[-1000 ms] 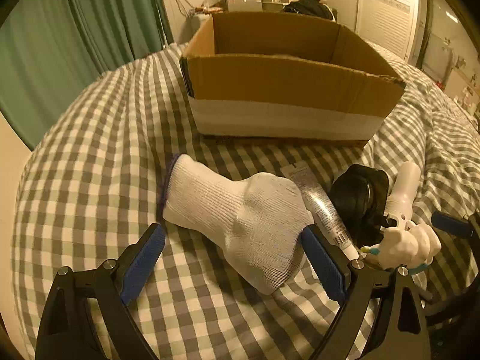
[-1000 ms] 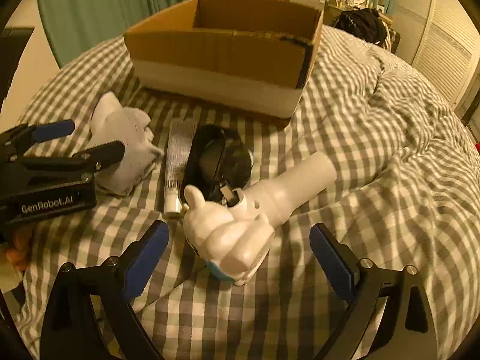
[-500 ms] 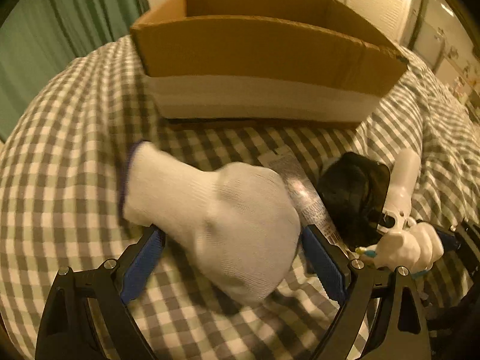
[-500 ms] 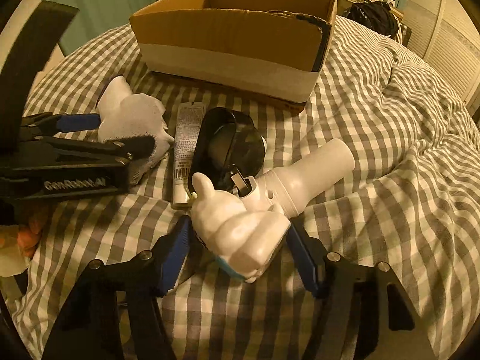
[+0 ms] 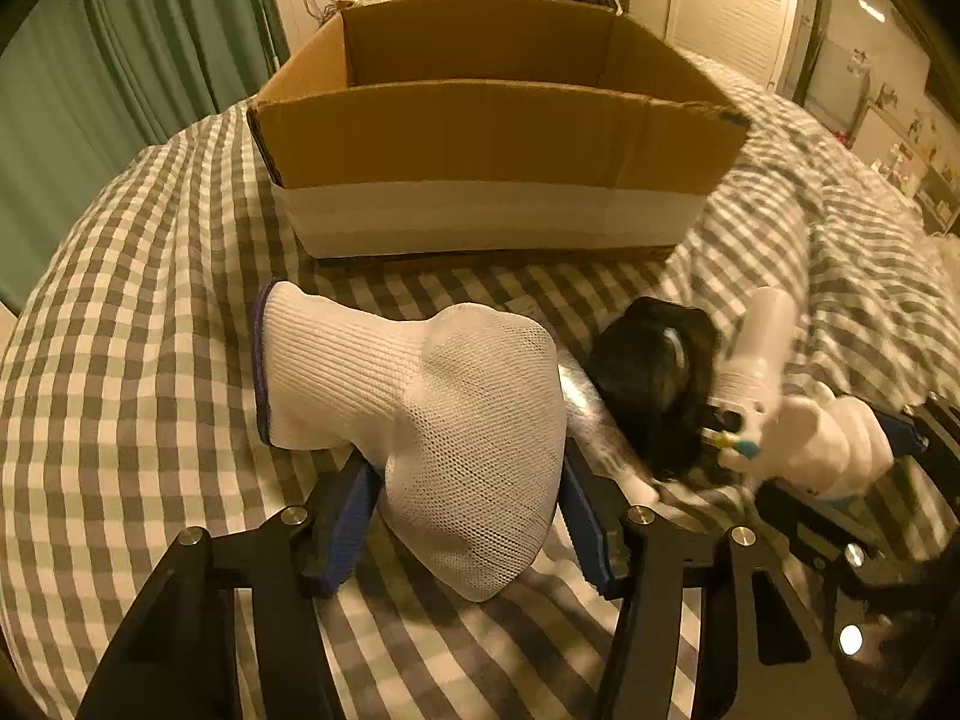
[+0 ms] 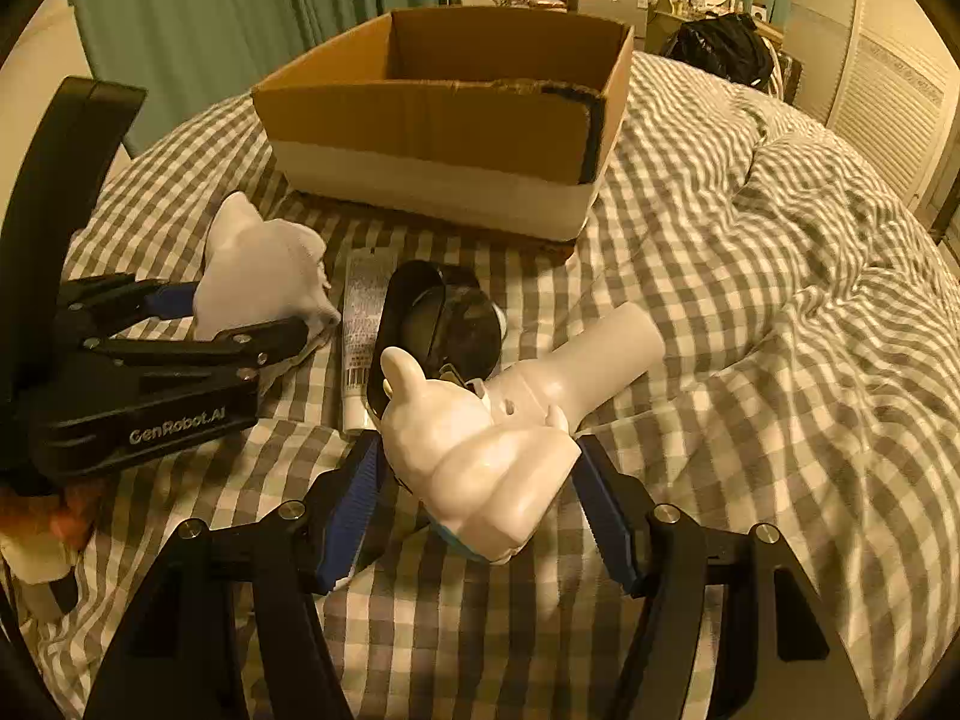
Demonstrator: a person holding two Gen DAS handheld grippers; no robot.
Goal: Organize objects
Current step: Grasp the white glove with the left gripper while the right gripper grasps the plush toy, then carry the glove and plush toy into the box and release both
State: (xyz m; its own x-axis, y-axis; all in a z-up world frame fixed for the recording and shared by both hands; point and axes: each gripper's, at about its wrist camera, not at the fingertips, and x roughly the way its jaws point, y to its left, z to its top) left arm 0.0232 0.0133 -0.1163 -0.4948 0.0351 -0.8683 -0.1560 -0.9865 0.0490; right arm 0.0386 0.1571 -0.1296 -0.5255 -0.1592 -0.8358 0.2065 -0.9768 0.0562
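My left gripper (image 5: 471, 516) is shut on a white knit glove (image 5: 432, 420) and holds it raised off the checked bedspread; the glove also shows in the right wrist view (image 6: 258, 273). My right gripper (image 6: 480, 510) is shut on a white hand-shaped toy (image 6: 480, 450) with a tube handle, which also shows in the left wrist view (image 5: 828, 438). An open cardboard box (image 5: 498, 138) stands behind them, also in the right wrist view (image 6: 444, 138). A tube (image 6: 360, 324) and a black round case (image 6: 444, 318) lie between the two grippers.
The checked bedspread (image 6: 750, 330) is rumpled into folds on the right. Green curtains (image 5: 120, 90) hang at the left. A dresser with clutter and a dark bag (image 6: 720, 48) stand beyond the bed.
Both grippers have closed, the left on the glove and the right on the toy. The glove has risen off the bedspread. The left gripper moved closer to the box.
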